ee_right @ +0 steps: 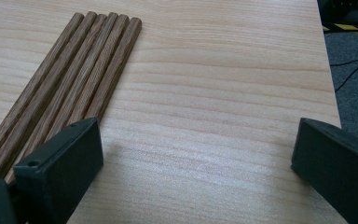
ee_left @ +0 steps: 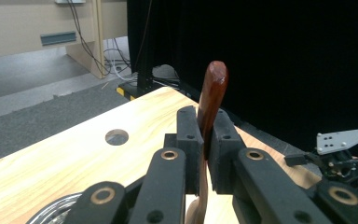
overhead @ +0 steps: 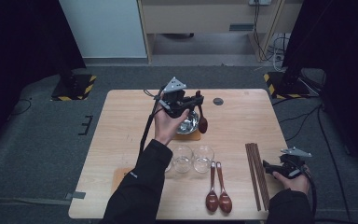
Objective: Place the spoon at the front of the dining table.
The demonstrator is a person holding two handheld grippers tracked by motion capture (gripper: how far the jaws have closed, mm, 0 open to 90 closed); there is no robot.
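My left gripper (overhead: 198, 101) is held above the far middle of the table, shut on the handle of a reddish-brown wooden spoon (overhead: 203, 123). The spoon hangs bowl-down beside a shiny metal bowl (overhead: 189, 124). In the left gripper view the handle (ee_left: 213, 93) sticks up between the closed jaws of the left gripper (ee_left: 206, 135), and the metal bowl's rim (ee_left: 56, 210) shows below. My right gripper (overhead: 267, 168) rests at the table's near right, open. Its jaws stand wide over bare wood in the right gripper view (ee_right: 200, 158), just right of several wooden chopsticks (ee_right: 74, 79).
The metal bowl sits on a wooden coaster (overhead: 189, 136). Two clear glasses (overhead: 182, 158) (overhead: 203, 157) stand mid-table, and two more brown spoons (overhead: 218, 198) lie near the front edge. The chopsticks (overhead: 256, 175) lie at the right. A round hole (overhead: 218, 101) marks the far side of the table (overhead: 121, 121).
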